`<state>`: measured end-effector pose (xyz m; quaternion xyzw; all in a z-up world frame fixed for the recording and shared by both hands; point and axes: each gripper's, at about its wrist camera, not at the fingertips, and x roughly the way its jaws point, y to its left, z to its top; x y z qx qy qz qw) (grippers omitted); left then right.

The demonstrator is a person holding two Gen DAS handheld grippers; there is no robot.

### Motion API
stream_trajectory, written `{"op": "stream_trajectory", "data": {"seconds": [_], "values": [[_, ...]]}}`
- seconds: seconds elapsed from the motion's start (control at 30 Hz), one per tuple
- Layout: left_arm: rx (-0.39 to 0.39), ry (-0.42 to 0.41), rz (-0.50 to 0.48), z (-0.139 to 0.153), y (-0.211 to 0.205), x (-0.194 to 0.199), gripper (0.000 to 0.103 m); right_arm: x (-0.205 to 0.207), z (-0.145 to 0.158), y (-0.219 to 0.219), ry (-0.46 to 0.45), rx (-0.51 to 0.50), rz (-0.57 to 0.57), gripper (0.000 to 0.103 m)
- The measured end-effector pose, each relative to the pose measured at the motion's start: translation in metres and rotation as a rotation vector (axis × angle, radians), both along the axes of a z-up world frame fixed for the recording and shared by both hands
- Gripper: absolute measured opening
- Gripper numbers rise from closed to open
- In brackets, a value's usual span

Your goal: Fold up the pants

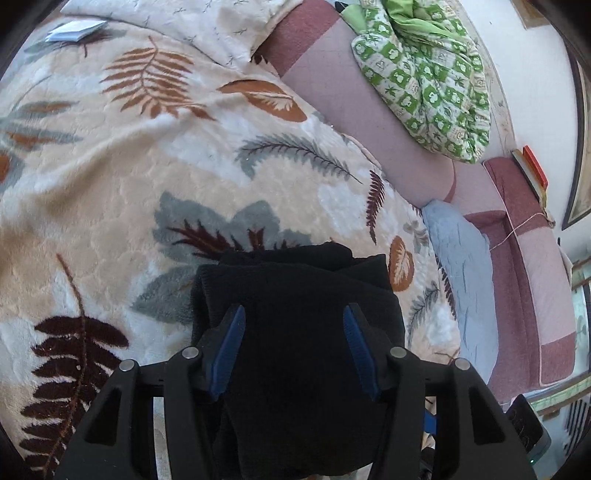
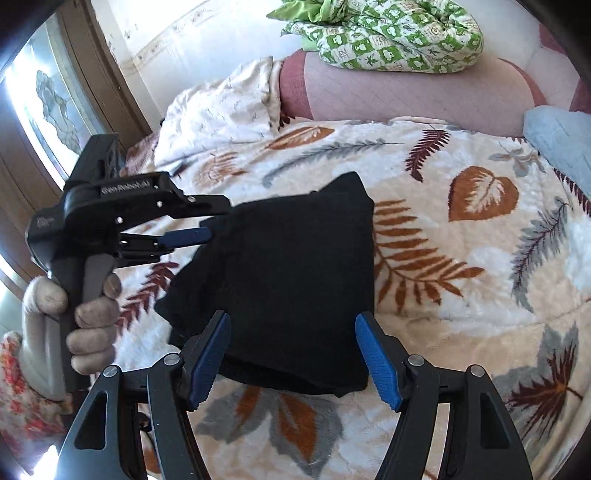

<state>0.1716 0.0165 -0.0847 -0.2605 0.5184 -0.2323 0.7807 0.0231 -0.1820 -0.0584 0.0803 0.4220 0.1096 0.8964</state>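
The black pants (image 2: 288,280) lie folded into a thick square bundle on the leaf-patterned blanket (image 2: 461,258). They also show in the left wrist view (image 1: 295,350). My left gripper (image 1: 293,317) is open, its blue pads spread over the near edge of the bundle. In the right wrist view the left gripper (image 2: 218,218) comes in from the left at the bundle's far left corner, held by a gloved hand (image 2: 88,317). My right gripper (image 2: 293,325) is open, its blue fingers (image 2: 376,358) straddling the bundle's near edge.
A green patterned quilt (image 2: 388,33) lies on the pink headboard cushion (image 2: 406,96). A white pillow (image 2: 221,107) sits at the back left, a light blue pillow (image 2: 557,136) at the right. A window (image 2: 48,96) is at the far left.
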Motion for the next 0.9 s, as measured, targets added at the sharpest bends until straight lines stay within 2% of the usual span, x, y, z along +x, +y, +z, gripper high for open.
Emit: {"op": "stream_trajectory", "data": {"seconds": [0.07,0.13,0.27,0.33,0.43,0.5,0.63,0.7,0.73,0.9], "values": [[0.027,0.003,0.007,-0.006,0.000,-0.002,0.054,0.000,-0.002,0.002,-0.003,-0.012,0.004,0.076],[0.093,0.010,0.009,-0.012,-0.003,-0.002,0.055,0.001,-0.003,0.002,0.001,-0.024,0.007,0.076],[0.076,0.021,0.007,-0.011,0.000,-0.007,0.056,0.002,-0.002,0.002,0.012,-0.029,0.018,0.077],[0.063,0.006,0.005,0.000,0.004,-0.014,0.056,0.002,0.004,-0.005,0.012,0.012,0.009,0.077],[0.093,-0.046,0.020,0.017,0.009,-0.032,0.056,0.005,0.017,-0.018,-0.018,0.083,-0.031,0.077],[0.099,-0.071,0.026,0.021,0.009,-0.045,0.056,0.015,0.027,-0.024,-0.032,0.097,-0.062,0.077],[0.135,-0.085,0.006,0.013,-0.005,-0.067,0.056,0.058,0.041,-0.025,-0.029,0.043,-0.059,0.076],[0.180,-0.101,0.007,0.009,-0.012,-0.073,0.056,0.084,0.042,-0.027,-0.006,0.004,-0.053,0.054],[0.190,-0.101,0.009,0.007,-0.013,-0.075,0.056,0.097,0.040,-0.028,0.017,-0.002,-0.046,0.037],[0.204,-0.112,0.018,0.001,-0.013,-0.080,0.056,0.151,0.021,-0.026,0.138,0.001,0.003,0.037]]}}
